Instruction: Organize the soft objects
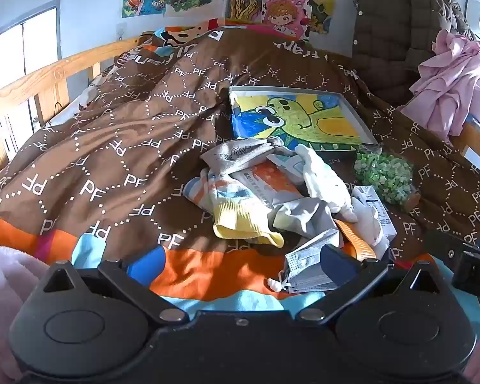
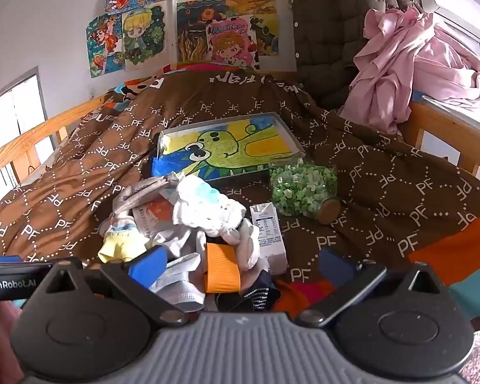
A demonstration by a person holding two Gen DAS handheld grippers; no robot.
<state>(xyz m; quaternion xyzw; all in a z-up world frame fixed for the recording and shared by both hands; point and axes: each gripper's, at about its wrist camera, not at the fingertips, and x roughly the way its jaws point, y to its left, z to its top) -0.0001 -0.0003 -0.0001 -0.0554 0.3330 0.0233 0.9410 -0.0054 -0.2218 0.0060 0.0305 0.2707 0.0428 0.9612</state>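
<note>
Socks pile (image 1: pixel 240 198): heaped on brown quilt (image 1: pixel 112 134)
Left gripper (image 1: pixel 241 264): spread, empty, beside face mask (image 1: pixel 307 267)
Right gripper (image 2: pixel 241 264): spread, empty

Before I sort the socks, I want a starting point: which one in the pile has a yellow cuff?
The striped sock at the pile's left edge: orange and blue stripes, ending in a yellow cuff. The grey sock behind it and the white one show no yellow.

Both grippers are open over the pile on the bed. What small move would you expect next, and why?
Probably the left gripper eases forward and right to close on the grey face mask: its fingers are apart, the mask lies loose at the pile's near edge beside the right fingertip, nothing rests on it. The right gripper holds nothing either.
</note>
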